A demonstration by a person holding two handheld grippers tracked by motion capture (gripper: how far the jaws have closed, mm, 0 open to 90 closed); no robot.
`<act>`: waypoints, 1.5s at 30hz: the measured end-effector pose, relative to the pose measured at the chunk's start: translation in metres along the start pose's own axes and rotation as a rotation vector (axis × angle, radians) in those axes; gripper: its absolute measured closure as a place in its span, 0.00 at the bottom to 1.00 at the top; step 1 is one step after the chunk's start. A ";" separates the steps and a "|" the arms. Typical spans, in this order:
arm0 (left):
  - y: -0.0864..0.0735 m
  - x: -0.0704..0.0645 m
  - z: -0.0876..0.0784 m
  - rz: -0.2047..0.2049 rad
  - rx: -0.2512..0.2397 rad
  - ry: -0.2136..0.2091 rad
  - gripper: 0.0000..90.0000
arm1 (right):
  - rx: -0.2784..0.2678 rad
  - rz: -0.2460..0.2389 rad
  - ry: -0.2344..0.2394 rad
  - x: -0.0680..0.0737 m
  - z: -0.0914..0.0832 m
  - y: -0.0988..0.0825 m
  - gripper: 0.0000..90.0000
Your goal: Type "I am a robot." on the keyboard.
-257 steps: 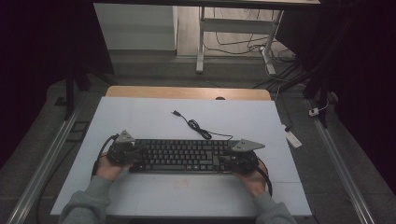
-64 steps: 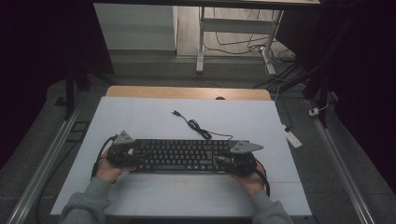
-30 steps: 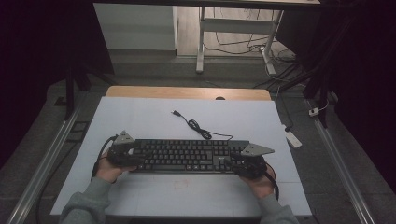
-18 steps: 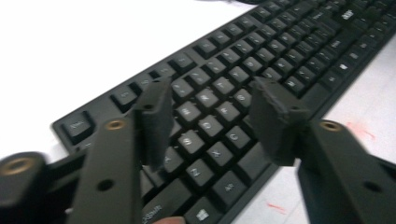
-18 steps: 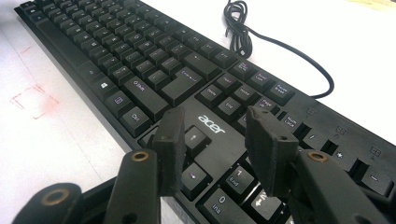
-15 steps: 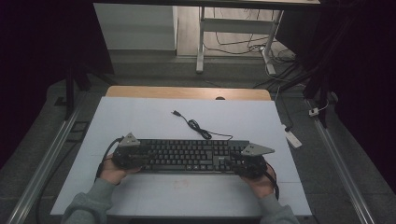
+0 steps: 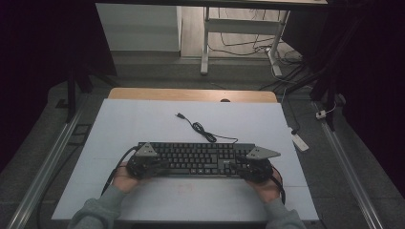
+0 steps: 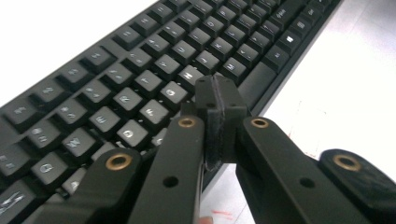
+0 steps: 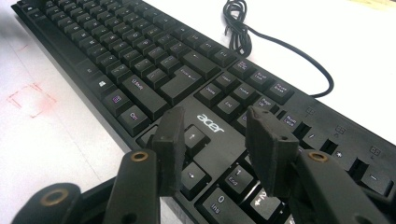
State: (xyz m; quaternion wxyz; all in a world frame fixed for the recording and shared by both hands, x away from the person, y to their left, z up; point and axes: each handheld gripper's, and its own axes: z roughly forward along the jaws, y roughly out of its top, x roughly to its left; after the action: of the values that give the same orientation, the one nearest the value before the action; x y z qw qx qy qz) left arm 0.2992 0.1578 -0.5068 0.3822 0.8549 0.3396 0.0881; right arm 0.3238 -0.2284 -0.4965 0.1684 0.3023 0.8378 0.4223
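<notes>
We hold the left gripper [image 8: 215, 100] pressed together over the letter keys, its jaws having just closed with nothing between them, and should tap straight down with the joined tip so one key sinks alone. The right gripper [image 9: 219, 140] hangs spread above the arrow keys. The black keyboard [image 7: 196, 159] lies flat near the table's [image 7: 119, 119] front edge, cord [image 7: 203, 131] trailing back.
</notes>
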 end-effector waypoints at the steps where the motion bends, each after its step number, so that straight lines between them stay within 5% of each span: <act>1: 0.000 -0.001 0.002 0.005 0.004 -0.002 0.99 | 0.001 0.000 0.000 0.000 0.000 0.000 0.64; 21: -0.003 -0.008 0.020 0.044 0.082 -0.002 0.99 | 0.004 0.002 -0.001 -0.001 0.001 -0.001 0.64; 29: -0.003 -0.006 0.013 0.038 0.024 0.003 0.99 | 0.003 0.001 -0.001 0.000 0.001 -0.001 0.64; 39: -0.001 0.001 -0.009 -0.040 -0.094 0.036 0.55 | 0.002 0.001 0.001 -0.001 0.000 -0.001 0.64; 45: -0.002 0.007 -0.016 -0.075 -0.110 0.058 0.46 | 0.000 -0.001 0.004 -0.001 0.000 -0.001 0.64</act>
State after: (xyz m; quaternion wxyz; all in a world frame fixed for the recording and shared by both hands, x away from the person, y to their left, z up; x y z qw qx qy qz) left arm 0.2972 0.1727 -0.4975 0.4216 0.8163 0.3771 0.1171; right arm 0.3243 -0.2295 -0.4970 0.1668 0.3009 0.8383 0.4229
